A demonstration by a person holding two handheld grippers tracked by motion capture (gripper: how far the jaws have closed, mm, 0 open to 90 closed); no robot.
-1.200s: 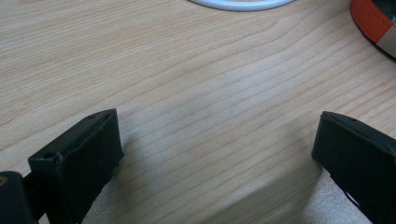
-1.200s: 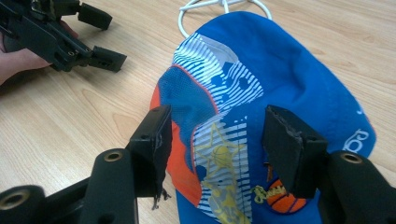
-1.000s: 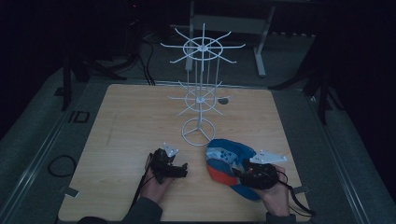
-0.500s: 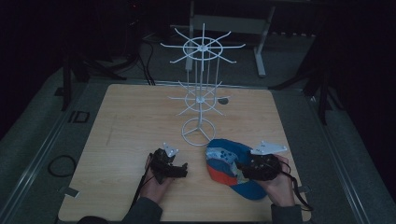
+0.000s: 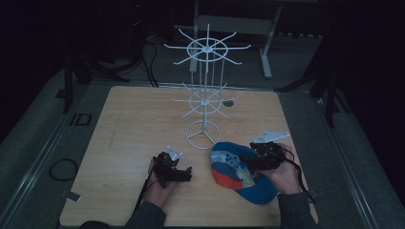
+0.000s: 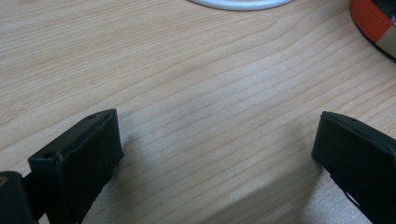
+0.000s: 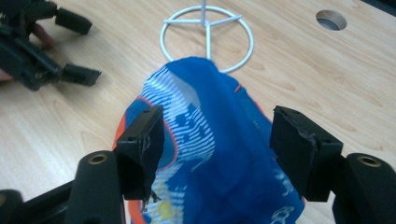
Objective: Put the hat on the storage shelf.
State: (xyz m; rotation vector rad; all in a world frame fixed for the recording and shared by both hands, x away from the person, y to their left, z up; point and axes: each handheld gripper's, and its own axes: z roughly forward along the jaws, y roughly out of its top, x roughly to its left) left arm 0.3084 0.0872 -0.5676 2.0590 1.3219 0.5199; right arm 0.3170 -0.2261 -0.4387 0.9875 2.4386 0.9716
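A blue cap with an orange and patterned band (image 5: 239, 174) lies on the wooden table (image 5: 133, 124) at the front right. In the right gripper view its blue crown (image 7: 210, 135) bulges up between the jaws. My right gripper (image 5: 246, 160) (image 7: 217, 126) straddles that crown; its jaws have just been opening and stand wide, the left pad brushing the fabric. My left gripper (image 5: 187, 174) (image 6: 217, 135) rests open on bare wood left of the cap, nothing between its jaws. It also appears in the right gripper view (image 7: 91, 49).
A white wire display stand with two tiers of spokes (image 5: 206, 95) rises at the table's middle, its ring base (image 7: 206, 37) just beyond the cap. A round hole (image 7: 331, 19) sits in the tabletop farther back. Dark floor and cables surround the table.
My right hand has moved up and away from the front edge over the cap, with its jaws spreading wider. The cap and my left gripper have stayed put.
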